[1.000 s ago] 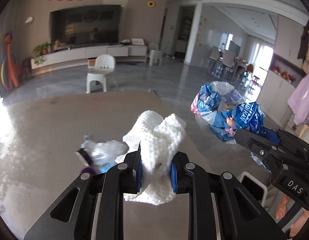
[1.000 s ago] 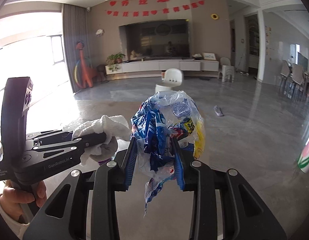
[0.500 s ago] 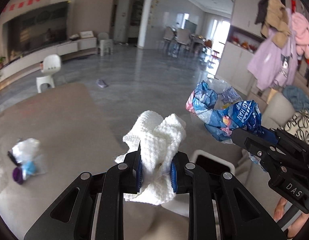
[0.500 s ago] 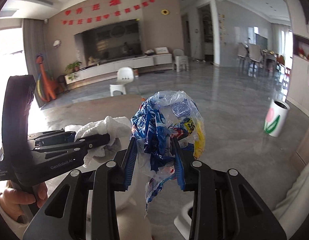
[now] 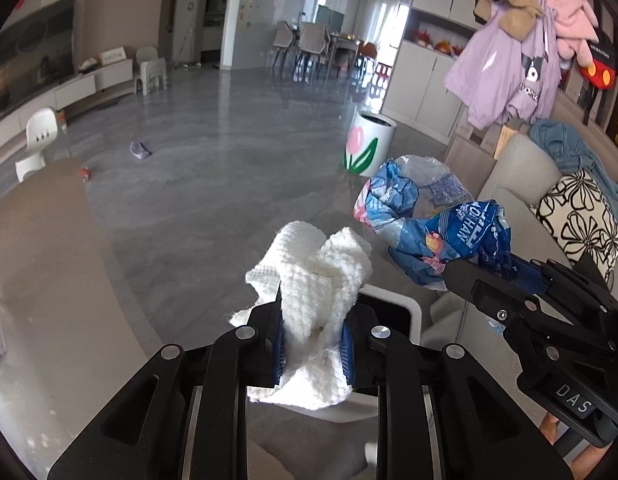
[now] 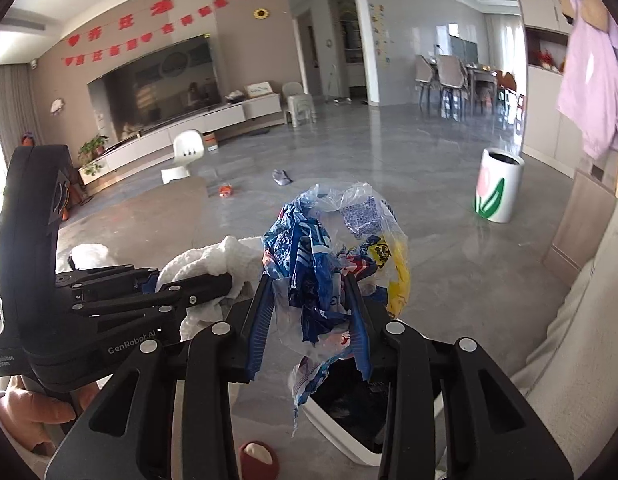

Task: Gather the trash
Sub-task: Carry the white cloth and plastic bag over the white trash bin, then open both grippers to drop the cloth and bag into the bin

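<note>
Two grippers — one paper wad, one plastic wrapper, one bin.

L gripper, black two-finger w/ blue pads, points fwd and down; jaws clamped on a crumpled white paper towel held upright btwn the pads. R gripper, same black build w/ blue pads, also tilted down, jaws pinched on a scrunched blue-and-clear plastic wrapper. The two sit side by side, tips near each other, not touching. A hand grips the L gripper's handle from below.
</note>
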A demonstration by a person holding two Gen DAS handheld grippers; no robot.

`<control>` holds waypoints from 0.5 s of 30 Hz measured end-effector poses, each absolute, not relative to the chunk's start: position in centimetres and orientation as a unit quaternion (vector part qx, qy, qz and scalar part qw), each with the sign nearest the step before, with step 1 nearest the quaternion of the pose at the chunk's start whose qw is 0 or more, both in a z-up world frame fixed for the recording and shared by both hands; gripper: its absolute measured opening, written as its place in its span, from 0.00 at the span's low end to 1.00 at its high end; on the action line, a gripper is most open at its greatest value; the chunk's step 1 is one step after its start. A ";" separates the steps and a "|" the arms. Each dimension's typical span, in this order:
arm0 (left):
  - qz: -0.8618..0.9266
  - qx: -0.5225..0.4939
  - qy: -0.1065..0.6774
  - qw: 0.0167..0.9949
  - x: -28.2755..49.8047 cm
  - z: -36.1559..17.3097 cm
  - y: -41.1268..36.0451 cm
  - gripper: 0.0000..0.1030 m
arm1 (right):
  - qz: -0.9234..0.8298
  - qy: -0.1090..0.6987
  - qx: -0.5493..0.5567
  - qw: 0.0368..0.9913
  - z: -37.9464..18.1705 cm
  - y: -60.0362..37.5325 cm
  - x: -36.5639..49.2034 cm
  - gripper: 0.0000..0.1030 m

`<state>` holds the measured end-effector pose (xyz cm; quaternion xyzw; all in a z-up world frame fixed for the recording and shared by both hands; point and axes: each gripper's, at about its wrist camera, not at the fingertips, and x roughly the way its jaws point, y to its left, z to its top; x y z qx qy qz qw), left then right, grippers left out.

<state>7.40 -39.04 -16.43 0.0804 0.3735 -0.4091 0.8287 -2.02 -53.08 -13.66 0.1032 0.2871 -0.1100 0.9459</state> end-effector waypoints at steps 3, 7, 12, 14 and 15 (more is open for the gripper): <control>-0.413 0.087 0.387 0.820 7.5 -17.4 -40.4 0.20 | -0.116 0.293 0.117 0.942 -14.9 -54.3 -2.8 0.36; -0.420 0.096 0.408 0.805 7.3 -19.4 -42.5 0.20 | -0.129 0.304 0.131 0.935 -16.7 -55.6 -3.7 0.36; -0.423 0.116 0.425 0.792 7.1 -21.4 -44.9 0.21 | -0.138 0.325 0.153 0.923 -18.8 -57.5 -3.8 0.36; -0.428 0.122 0.434 0.784 7.0 -22.0 -45.8 0.25 | -0.141 0.333 0.157 0.919 -20.0 -58.2 -3.9 0.36; -0.432 0.125 0.441 0.777 7.1 -22.5 -46.4 0.35 | -0.142 0.339 0.157 0.917 -20.4 -58.1 -3.9 0.37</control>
